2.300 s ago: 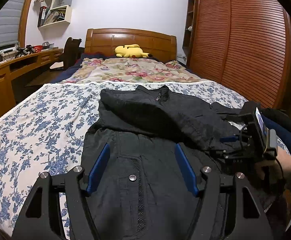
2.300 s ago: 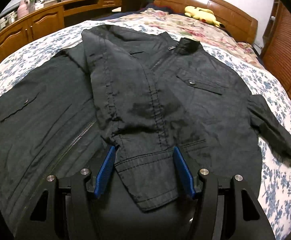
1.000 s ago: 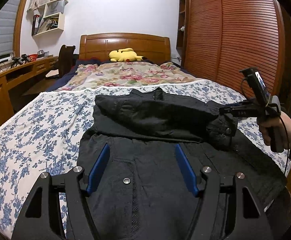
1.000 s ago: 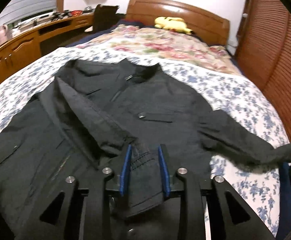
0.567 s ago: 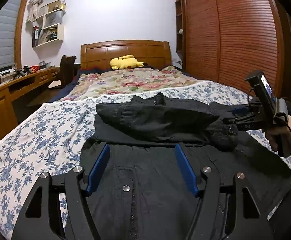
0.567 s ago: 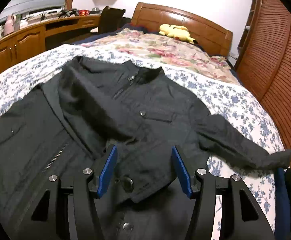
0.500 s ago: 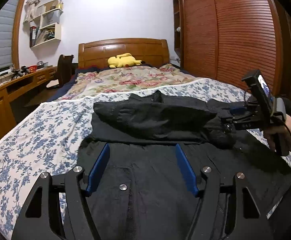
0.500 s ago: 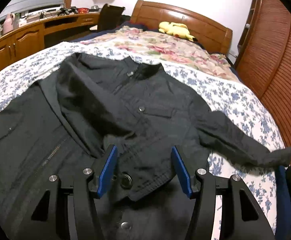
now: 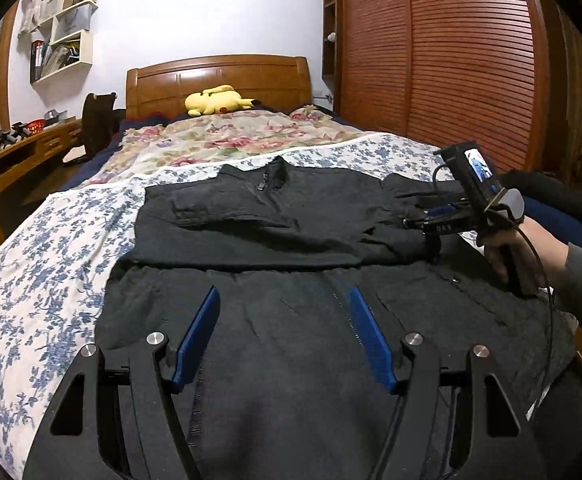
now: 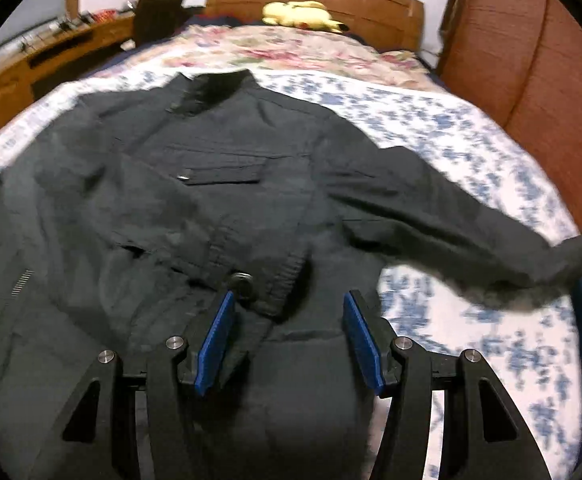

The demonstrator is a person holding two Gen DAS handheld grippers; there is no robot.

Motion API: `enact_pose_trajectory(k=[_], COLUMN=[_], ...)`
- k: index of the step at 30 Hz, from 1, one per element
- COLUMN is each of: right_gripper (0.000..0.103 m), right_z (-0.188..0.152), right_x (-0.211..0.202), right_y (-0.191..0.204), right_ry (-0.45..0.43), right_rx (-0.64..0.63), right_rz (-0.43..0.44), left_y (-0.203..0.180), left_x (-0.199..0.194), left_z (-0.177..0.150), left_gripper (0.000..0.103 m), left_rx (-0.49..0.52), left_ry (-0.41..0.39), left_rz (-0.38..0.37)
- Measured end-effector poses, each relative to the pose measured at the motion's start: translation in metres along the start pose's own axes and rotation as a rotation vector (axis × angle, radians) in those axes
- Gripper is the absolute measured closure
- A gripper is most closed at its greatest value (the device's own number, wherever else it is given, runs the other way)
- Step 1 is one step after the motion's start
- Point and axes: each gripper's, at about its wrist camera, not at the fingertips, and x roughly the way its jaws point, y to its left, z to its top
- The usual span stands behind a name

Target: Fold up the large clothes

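A black jacket (image 9: pixel 291 320) lies front up on the bed, collar toward the headboard. One sleeve (image 9: pixel 275 236) is folded across its chest, and its cuff (image 10: pixel 259 284) lies just ahead of my right gripper. The other sleeve (image 10: pixel 471 232) stretches out to the right over the sheet. My left gripper (image 9: pixel 285 300) is open and empty above the jacket's lower front. My right gripper (image 10: pixel 289 296) is open and empty over the folded cuff; it also shows in the left wrist view (image 9: pixel 427 218), at the jacket's right side.
The bed has a blue-flowered sheet (image 9: pixel 39 264) and a floral quilt (image 9: pixel 243 136) toward the wooden headboard, with a yellow plush toy (image 9: pixel 215 100) on it. A wooden desk (image 9: pixel 7 160) runs along the left. A slatted wardrobe (image 9: pixel 451 60) stands on the right.
My right gripper carried the sleeve cuff across the jacket, opened and let it drop on the jacket's right side. It has since turned right. The left gripper stayed open.
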Motion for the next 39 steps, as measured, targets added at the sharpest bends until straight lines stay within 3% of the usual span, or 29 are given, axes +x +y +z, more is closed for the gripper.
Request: enact_pose_trajectory(k=[4, 6, 7, 8, 11, 15, 17, 22, 24, 26, 28, 34, 36, 37, 38, 39], right_gripper=[0.045, 0.062, 0.089, 0.101, 0.101, 0.103, 0.103, 0.103, 0.089, 0.053, 0.041, 0.036, 0.051, 0.076, 0.092, 0.093], right_z=[-0.002, -0.003, -0.002, -0.002, 0.003, 0.006, 0.004, 0.004, 0.002, 0.008, 0.012, 0.023, 0.022, 0.023, 0.024, 0.025], right_x=[0.009, 0.016, 0.015, 0.014, 0.010, 0.005, 0.003, -0.009, -0.008, 0.006, 0.011, 0.045, 0.052, 0.053, 0.053, 0.047], right_y=[-0.002, 0.001, 0.001, 0.004, -0.006, -0.032, -0.042, -0.044, -0.040, -0.042, -0.037, -0.032, -0.032, -0.032, -0.033, -0.033], right_ry=[0.027, 0.051, 0.055, 0.048, -0.011, -0.035, -0.034, -0.091, -0.093, -0.085, -0.097, 0.008, 0.023, 0.025, 0.028, 0.005], right_rx=[0.018, 0.000, -0.009, -0.024, -0.045, 0.020, 0.033, 0.057, 0.064, 0.065, 0.055, 0.107, 0.118, 0.118, 0.117, 0.107], right_rz=[0.108, 0.144, 0.168, 0.175, 0.090, -0.032, -0.039, 0.041, 0.061, 0.094, 0.068, 0.116, 0.167, 0.206, 0.237, 0.244], left_y=[-0.007, -0.010, -0.011, -0.013, -0.020, -0.026, -0.026, -0.028, -0.028, -0.029, -0.029, -0.027, -0.027, -0.027, -0.026, -0.026], left_x=[0.008, 0.013, 0.014, 0.015, 0.018, 0.022, 0.024, 0.027, 0.028, 0.029, 0.029, 0.029, 0.029, 0.029, 0.029, 0.028], left_z=[0.000, 0.000, -0.001, -0.001, -0.002, -0.002, -0.002, 0.000, 0.000, 0.000, 0.000, -0.001, -0.001, 0.000, 0.000, -0.001], left_gripper=[0.034, 0.034, 0.034, 0.034, 0.034, 0.034, 0.034, 0.034, 0.034, 0.034, 0.034, 0.034, 0.034, 0.034, 0.034, 0.034], left_rx=[-0.012, -0.008, -0.005, 0.000, 0.011, 0.020, 0.022, 0.015, 0.011, 0.013, 0.016, 0.007, 0.006, 0.006, 0.004, 0.002], left_ry=[0.020, 0.033, 0.037, 0.042, 0.051, 0.060, 0.064, 0.066, 0.068, 0.068, 0.068, 0.074, 0.073, 0.073, 0.073, 0.075], left_rz=[-0.011, -0.006, -0.004, -0.001, 0.005, 0.013, 0.013, 0.001, -0.003, -0.004, -0.002, 0.006, 0.007, 0.007, 0.006, 0.003])
